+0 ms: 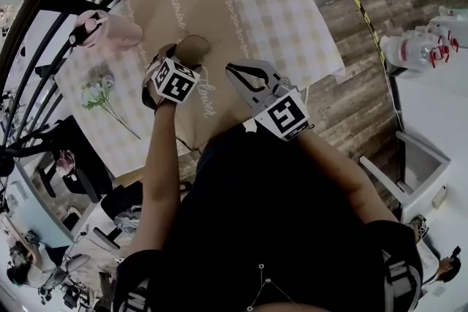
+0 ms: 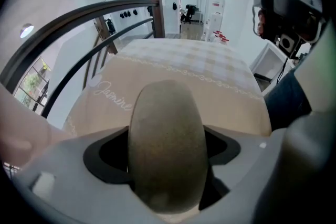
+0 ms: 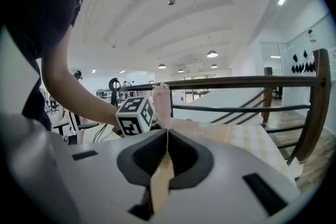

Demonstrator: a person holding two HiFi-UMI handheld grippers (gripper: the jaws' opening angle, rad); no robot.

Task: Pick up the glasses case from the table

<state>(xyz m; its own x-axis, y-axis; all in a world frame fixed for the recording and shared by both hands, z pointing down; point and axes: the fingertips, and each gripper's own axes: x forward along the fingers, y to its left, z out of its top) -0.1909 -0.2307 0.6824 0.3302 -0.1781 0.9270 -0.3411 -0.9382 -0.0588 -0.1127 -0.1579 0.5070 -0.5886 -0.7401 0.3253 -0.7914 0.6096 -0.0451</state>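
Observation:
The glasses case (image 2: 165, 144) is an olive-brown oval with a felt-like surface. It fills the gap between the left gripper's jaws, which are shut on it. In the head view the case (image 1: 194, 47) pokes out past the left gripper (image 1: 178, 59), over the beige tablecloth (image 1: 241, 4); whether it touches the cloth I cannot tell. The right gripper (image 1: 235, 71) hovers just right of it, over the cloth's near edge. Its jaws are shut with nothing between them, and in its own view the right gripper (image 3: 167, 132) faces the left gripper's marker cube (image 3: 135, 115).
A pink bottle (image 1: 111, 30) stands at the table's left, and a flower sprig (image 1: 99, 94) lies near it. A dark curved railing (image 1: 44, 18) runs along the left side. At the right, several bottles (image 1: 418, 49) stand on a white table, beyond a wooden floor (image 1: 373, 99).

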